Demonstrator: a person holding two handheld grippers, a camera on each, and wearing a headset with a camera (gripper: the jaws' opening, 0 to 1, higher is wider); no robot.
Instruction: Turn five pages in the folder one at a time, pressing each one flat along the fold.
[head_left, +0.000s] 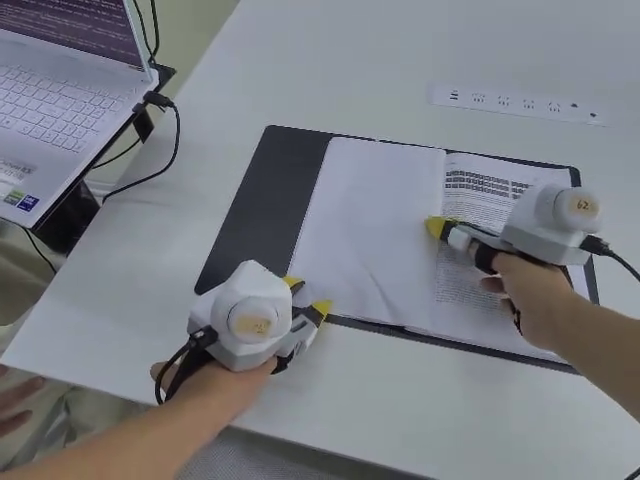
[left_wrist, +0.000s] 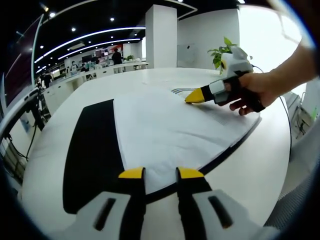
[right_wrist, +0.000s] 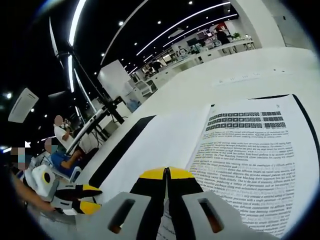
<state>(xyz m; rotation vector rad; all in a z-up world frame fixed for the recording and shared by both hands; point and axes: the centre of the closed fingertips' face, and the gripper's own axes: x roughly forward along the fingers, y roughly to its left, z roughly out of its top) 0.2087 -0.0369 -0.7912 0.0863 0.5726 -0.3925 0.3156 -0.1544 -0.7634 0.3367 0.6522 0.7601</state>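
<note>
Head view looks down from above the near edge of the worktop (head_left: 400, 60), whole folder (head_left: 260, 200) in frame. Left gripper view sits low at the folder's near edge, facing across it at the right gripper (left_wrist: 192, 96). Right gripper view hugs the printed page (right_wrist: 250, 150), with the left gripper (right_wrist: 82, 198) at its lower left. All three share the folder.

From my head the light is bright and even: the white table (head_left: 400, 60) nearly washes out, and shadows on it are faint and soft. Past my left gripper (left_wrist: 159, 172) the upper right burns to white glare. Past my right gripper (right_wrist: 166, 172) strip lights (right_wrist: 77, 20) cut a dark ceiling, straight lines bow toward the edges, and the print on the page (right_wrist: 250, 160) blurs low down.
</note>
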